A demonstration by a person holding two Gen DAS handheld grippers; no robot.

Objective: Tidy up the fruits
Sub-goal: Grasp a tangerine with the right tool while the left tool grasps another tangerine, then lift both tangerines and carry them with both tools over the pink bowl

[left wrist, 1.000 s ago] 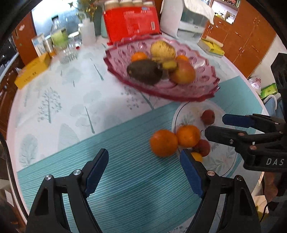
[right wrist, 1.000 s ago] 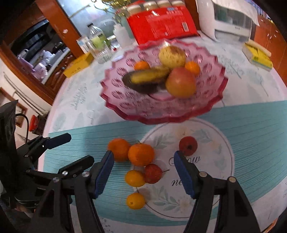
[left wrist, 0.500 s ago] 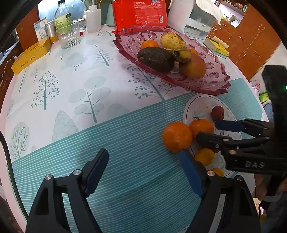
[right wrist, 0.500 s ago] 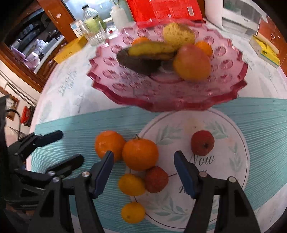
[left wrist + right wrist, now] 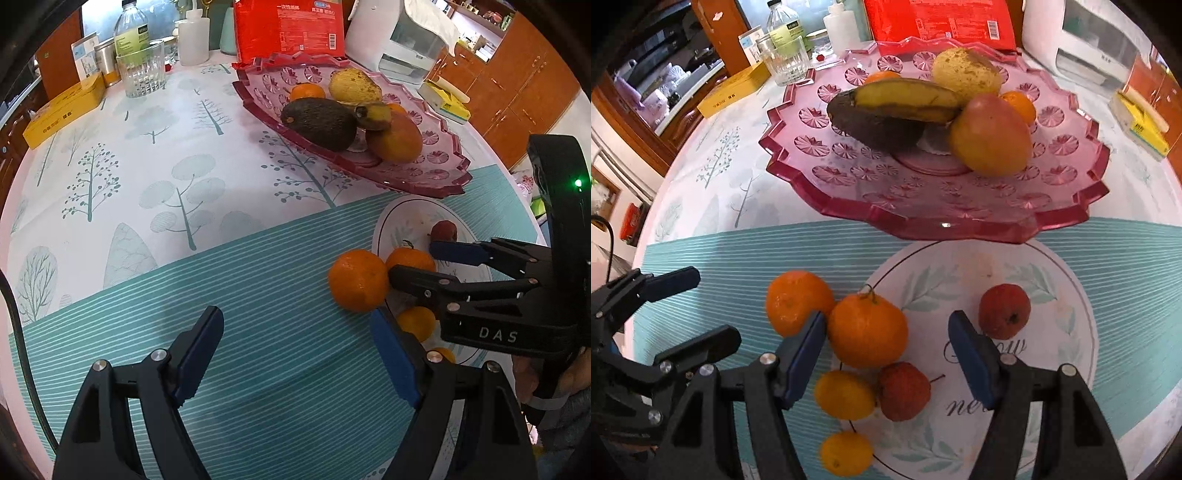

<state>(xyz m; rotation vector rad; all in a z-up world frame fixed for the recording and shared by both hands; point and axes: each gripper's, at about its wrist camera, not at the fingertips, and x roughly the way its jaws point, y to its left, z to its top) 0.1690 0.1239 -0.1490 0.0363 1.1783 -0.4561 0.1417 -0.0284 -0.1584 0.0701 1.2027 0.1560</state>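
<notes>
Right claw (image 5: 886, 354) has lowered, closing around stemmed orange (image 5: 867, 330).

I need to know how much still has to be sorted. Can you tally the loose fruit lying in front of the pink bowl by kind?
Large oranges: 2
Small yellow-orange citrus: 2
Small red fruits: 2
Total: 6

The right gripper (image 5: 886, 347) points steeply down over the stemmed orange (image 5: 867, 330), its jaws just closing in, left pad touching the fruit, right pad still clear. The left gripper (image 5: 299, 354) hangs beside that orange, jaws spread over nothing.
</notes>
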